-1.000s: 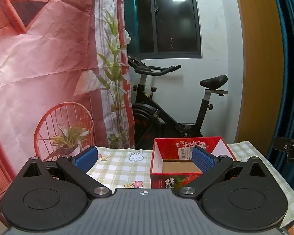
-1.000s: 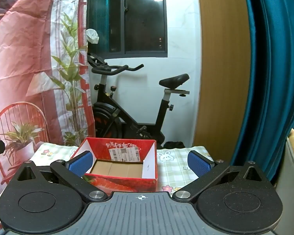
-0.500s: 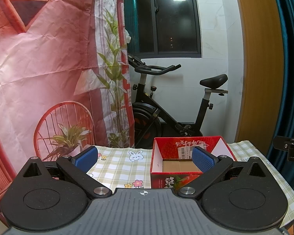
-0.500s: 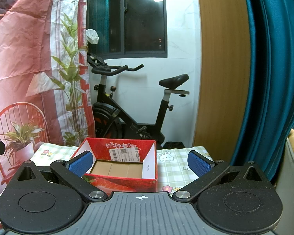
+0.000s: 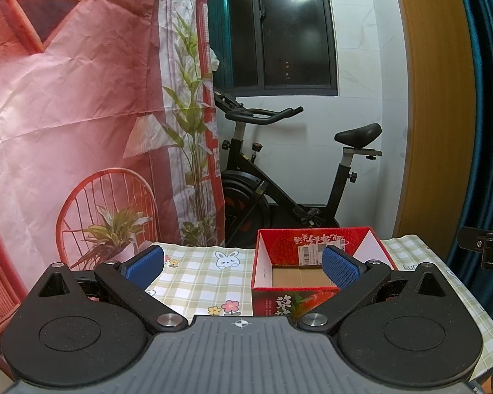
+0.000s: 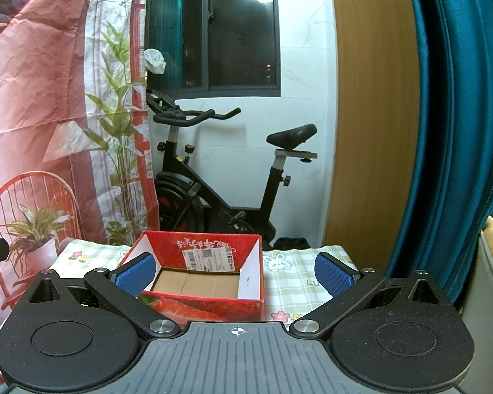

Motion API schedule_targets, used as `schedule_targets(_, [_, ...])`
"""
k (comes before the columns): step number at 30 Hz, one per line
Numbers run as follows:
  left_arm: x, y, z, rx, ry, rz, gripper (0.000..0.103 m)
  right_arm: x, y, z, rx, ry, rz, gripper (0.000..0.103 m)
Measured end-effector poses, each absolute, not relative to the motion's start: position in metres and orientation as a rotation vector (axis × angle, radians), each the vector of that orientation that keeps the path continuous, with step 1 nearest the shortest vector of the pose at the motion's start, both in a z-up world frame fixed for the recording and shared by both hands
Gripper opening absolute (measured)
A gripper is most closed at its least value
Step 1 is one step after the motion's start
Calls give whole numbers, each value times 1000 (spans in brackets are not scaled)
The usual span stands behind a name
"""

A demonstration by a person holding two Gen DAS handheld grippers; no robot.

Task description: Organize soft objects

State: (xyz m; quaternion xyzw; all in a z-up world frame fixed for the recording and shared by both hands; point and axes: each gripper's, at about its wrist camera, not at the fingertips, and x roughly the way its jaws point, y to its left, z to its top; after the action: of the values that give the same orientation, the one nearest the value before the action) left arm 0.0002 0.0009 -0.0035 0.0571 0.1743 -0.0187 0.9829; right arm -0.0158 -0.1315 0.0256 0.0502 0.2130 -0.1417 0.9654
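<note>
The left gripper (image 5: 243,267) is held wide apart with nothing between its blue pads (image 5: 143,264). The right gripper (image 6: 235,275) is spread wide too and holds nothing.

A red box (image 5: 312,251) sits on a table with a checked cloth (image 5: 200,275). The cloth has bunnies and flowers on it. The box is open on top. Its floor is brown cardboard, and nothing lies inside it. A white label is stuck on its back wall. In the left view the box sits to the right, behind the right pad. In the right view the box (image 6: 210,305) sits to the left, behind the left pad, on the cloth (image 6: 295,282).

No soft things show in either view.

Behind the table stands a black bike (image 5: 279,177). A red curtain (image 5: 65,98) hangs on the left. A blue curtain (image 6: 443,131) hangs on the right.
</note>
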Motion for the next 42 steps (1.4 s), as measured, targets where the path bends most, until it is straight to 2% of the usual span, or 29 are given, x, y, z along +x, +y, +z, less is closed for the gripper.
schedule_targets(42, [-2, -1, -10, 107, 364, -43, 103, -16, -132, 25, 99, 424, -285, 103])
